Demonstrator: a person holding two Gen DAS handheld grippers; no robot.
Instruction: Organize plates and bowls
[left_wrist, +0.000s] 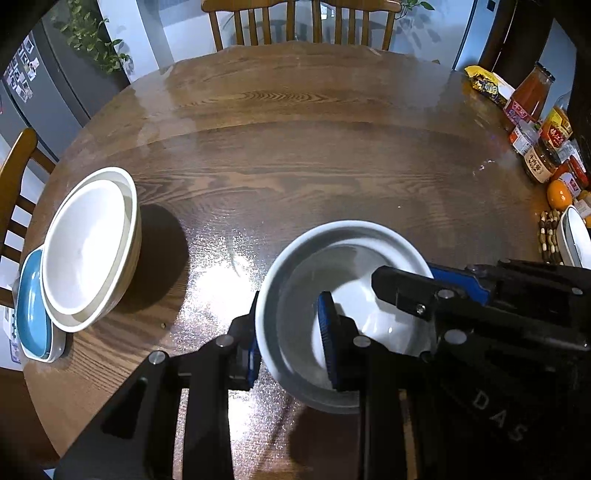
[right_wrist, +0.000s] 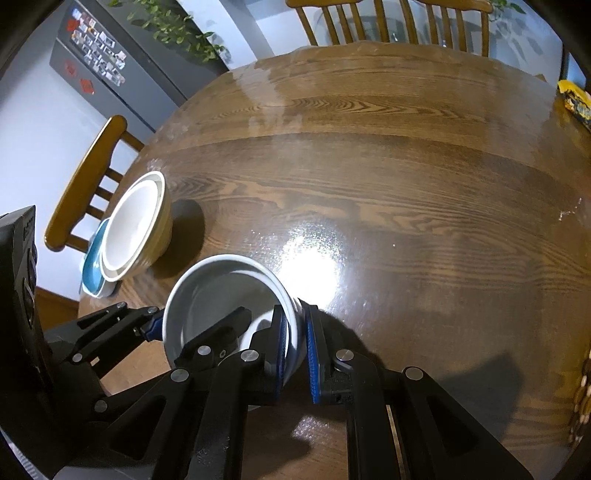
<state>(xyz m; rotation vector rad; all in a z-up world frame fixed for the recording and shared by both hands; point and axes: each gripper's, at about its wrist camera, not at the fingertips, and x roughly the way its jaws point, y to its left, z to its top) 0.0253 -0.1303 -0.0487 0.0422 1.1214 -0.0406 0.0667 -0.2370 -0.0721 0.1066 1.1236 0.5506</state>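
A grey-white bowl (left_wrist: 295, 295) is held just above the round wooden table (left_wrist: 295, 155). My left gripper (left_wrist: 290, 343) grips its left rim, one blue pad inside, one outside. My right gripper (right_wrist: 297, 347) grips the bowl's (right_wrist: 221, 291) right rim the same way; it shows in the left wrist view (left_wrist: 428, 288). At the table's left edge a cream bowl (left_wrist: 88, 243) nested in a wider cream bowl leans on a blue dish (left_wrist: 31, 310) that lies in a pale dish. This stack shows in the right wrist view (right_wrist: 136, 225).
Sauce bottles and jars (left_wrist: 543, 125), a yellow packet (left_wrist: 487, 85) and an orange (left_wrist: 558, 194) crowd the right edge. A white dish (left_wrist: 576, 236) sits on a beaded mat there. Wooden chairs (left_wrist: 303, 22) stand at the far and left sides.
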